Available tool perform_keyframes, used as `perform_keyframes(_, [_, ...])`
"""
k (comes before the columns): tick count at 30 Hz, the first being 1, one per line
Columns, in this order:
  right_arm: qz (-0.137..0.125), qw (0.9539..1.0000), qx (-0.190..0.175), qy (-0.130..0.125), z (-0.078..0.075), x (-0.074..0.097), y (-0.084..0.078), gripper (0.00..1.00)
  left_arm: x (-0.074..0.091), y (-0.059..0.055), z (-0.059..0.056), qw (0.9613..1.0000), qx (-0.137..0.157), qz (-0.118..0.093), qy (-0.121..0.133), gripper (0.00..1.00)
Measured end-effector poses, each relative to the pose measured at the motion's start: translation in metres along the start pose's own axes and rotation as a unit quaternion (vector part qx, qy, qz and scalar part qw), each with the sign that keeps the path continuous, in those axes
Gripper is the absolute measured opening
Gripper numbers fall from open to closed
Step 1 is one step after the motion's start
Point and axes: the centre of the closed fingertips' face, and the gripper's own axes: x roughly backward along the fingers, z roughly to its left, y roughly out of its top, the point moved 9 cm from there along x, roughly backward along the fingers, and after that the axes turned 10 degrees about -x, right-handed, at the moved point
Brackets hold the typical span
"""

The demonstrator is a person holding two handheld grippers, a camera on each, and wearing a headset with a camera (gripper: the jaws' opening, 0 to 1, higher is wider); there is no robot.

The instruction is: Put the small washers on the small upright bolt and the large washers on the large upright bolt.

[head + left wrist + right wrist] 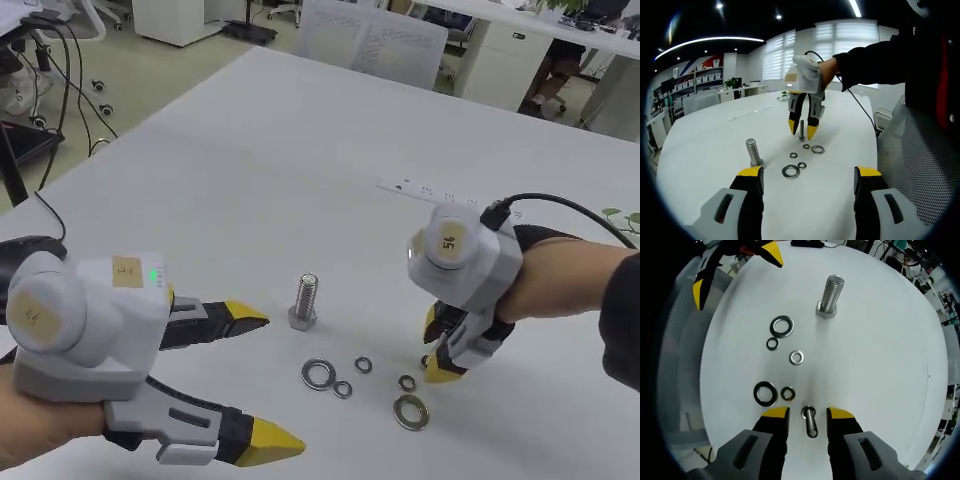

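A large steel bolt (305, 299) stands upright on the white table (300, 150). In front of it lie two large washers (318, 374) (411, 411) and three small washers (343, 389). My right gripper (808, 413) points down at the table, open, with the small upright bolt (810, 421) between its yellow tips and a gap on both sides. The left gripper view shows that small bolt (801, 129) standing between the right gripper's tips (801, 131). My left gripper (258, 378) hovers open at the near left, with nothing in it, facing the large bolt (754, 152) and the washers.
A white power strip (440, 190) lies on the table beyond the right gripper. A black cable (560, 205) runs from the right gripper. A mesh chair (370, 40) stands at the table's far edge. Bare tabletop stretches behind the large bolt.
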Motion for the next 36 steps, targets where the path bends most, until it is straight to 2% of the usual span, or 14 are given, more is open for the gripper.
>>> perform_keyframes(15, [-0.006, 0.9998, 0.015, 0.007, 0.005, 0.003, 0.01, 0.31, 0.002, 0.001, 0.001, 1.0, 0.0, -0.001, 0.004, 0.73])
perform_keyframes(36, [0.018, 0.9986, 0.048, 0.012, 0.015, -0.007, 0.017, 0.3, 0.003, 0.001, 0.002, 1.0, 0.001, -0.003, 0.008, 0.72])
